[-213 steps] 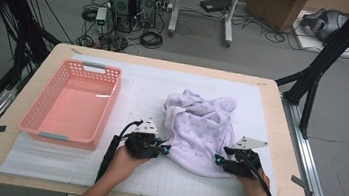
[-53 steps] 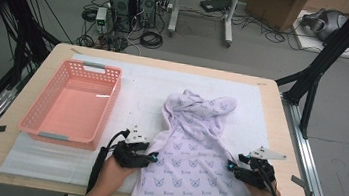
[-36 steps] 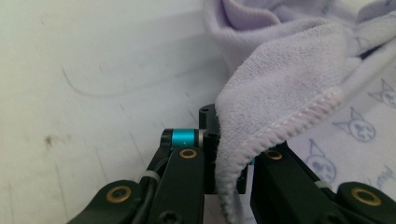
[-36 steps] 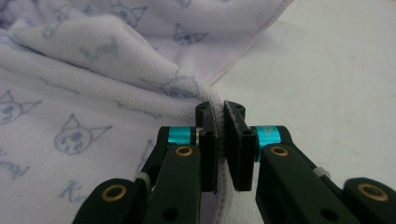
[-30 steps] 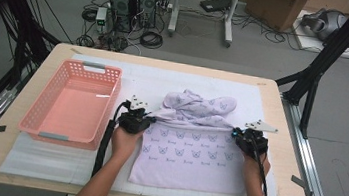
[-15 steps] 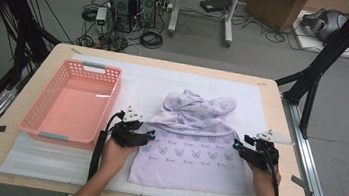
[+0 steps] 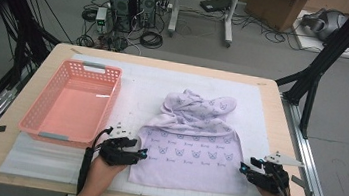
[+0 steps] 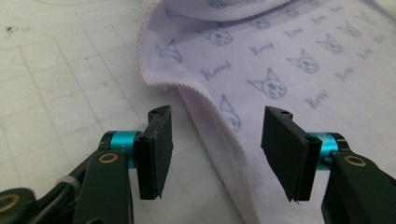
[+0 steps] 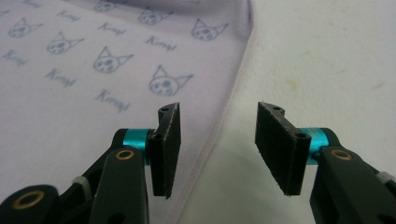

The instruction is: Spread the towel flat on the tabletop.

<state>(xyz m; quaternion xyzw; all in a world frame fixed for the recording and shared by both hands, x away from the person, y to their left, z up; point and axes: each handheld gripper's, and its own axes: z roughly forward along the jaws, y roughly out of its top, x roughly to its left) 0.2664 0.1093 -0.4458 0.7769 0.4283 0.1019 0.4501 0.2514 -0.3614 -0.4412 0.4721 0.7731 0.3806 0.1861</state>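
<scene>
Fingers (image 8: 156, 149) of the left gripper (image 8: 217, 156) stand about half apart in the left gripper view, having just been opening; nothing clamped. The lilac garment's (image 8: 289, 70) hemmed side edge runs up between them, lying loose on the white mat (image 8: 56, 93), pads clear of it.

Right gripper view: right gripper (image 9: 217, 151) likewise half open, jaws just been opening, empty. Garment edge (image 9: 93, 93) passes below the gap, cloth to one side, bare mat (image 9: 327, 60) to the other.

High view: garment (image 7: 191, 153) lies near the middle of the table (image 7: 273, 97), toward the near edge; lower part spread flat, upper part bunched toward the far edge. Left gripper (image 7: 135, 153) sits at its near-left corner, right gripper (image 7: 249, 170) just off its near-right corner. Pink basket (image 7: 68, 102) is empty, along the left edge.

Judgement: a fold step has just been laid down and let go. Next move likely calls for regripping an edge or the bunched upper part, and smoothing it before folding on.
</scene>
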